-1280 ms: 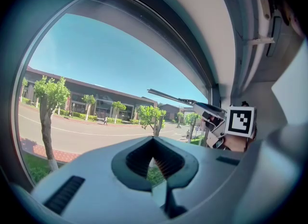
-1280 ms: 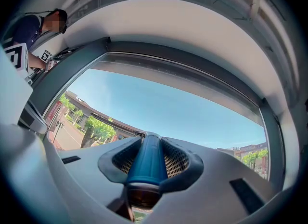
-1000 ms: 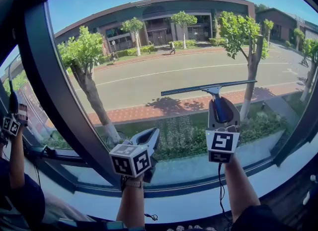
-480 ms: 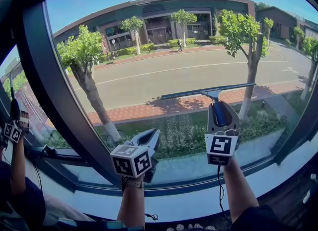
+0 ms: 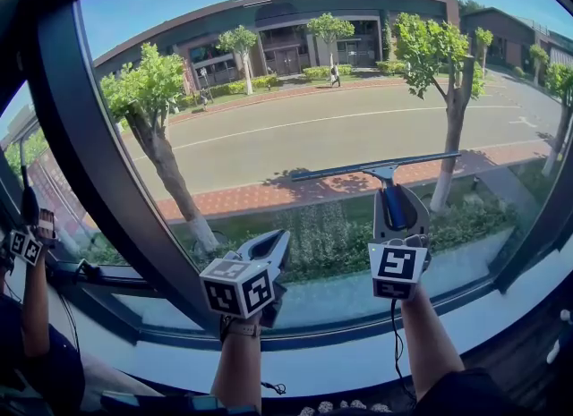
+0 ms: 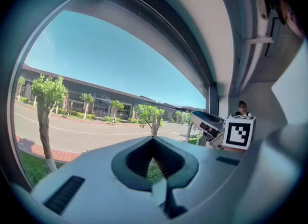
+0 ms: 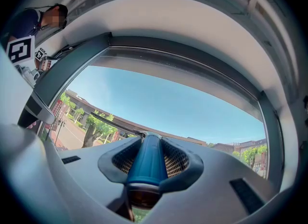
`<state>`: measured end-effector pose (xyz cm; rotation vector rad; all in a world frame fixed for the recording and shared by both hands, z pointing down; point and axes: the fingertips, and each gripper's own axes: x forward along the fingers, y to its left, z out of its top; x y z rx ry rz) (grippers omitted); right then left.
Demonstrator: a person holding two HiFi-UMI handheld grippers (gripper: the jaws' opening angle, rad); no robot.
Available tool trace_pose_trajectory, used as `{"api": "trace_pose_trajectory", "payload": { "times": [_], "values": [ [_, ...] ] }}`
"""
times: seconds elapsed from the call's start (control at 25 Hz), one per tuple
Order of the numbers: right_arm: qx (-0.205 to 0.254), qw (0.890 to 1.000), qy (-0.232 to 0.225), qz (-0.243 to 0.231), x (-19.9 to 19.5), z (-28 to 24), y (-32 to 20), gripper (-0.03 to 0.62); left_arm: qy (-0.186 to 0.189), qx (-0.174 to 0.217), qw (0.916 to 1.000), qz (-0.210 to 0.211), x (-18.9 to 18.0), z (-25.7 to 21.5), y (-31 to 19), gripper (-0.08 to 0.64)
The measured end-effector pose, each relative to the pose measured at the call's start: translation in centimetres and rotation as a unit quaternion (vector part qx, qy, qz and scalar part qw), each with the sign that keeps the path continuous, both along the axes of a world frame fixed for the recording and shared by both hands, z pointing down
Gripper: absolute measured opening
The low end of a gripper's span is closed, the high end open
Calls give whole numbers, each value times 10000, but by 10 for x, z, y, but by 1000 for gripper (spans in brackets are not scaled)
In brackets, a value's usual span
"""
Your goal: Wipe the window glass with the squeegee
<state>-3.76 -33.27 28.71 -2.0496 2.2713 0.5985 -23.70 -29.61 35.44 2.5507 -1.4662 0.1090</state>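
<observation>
Left tongs [image 5: 274, 244] low before window glass [image 5: 295, 92], left of centre: closed, empty, barely shifted since a second ago. Right tongs [image 5: 399, 199] right of centre, clamped on blue handle of squeegee [image 5: 385, 173]. Blade near level across lower glass, slightly lower than before. Pedestrian [image 5: 335, 74] beyond glass now further right.

**My tally at the window**

I count two grippers of my own: my left gripper [image 5: 269, 246] and my right gripper [image 5: 394, 199]. There is one squeegee [image 5: 376, 169].

Marker cubes come to three: the left cube [image 5: 237, 287], the right cube [image 5: 398, 267], and a third cube [image 5: 22, 246] beside one other person's arm [image 5: 36, 307].

Two glass panes show, the big pane [image 5: 295, 137] and a side pane [image 5: 27, 150], split by one dark post [image 5: 98, 164].

Two near trees stand outside, the left tree [image 5: 143, 92] and the right tree [image 5: 434, 47]. I see one walker [image 5: 335, 72].
</observation>
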Motion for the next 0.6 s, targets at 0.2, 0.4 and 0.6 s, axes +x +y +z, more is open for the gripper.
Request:
{"api": "trace_pose_trajectory", "payload": {
  "times": [0.2,0.4,0.6],
  "values": [
    [296,9991,289,-8,3,13,-7,130,-1,-32,10000,-3,0,5,0,2],
    [135,9996,262,4,8,13,-2,130,39,-80,10000,-12,5,5,2,2],
    [77,9998,165,-30,1,25,-1,130,66,-122,9999,-48,-3,17,1,2]
  ]
}}
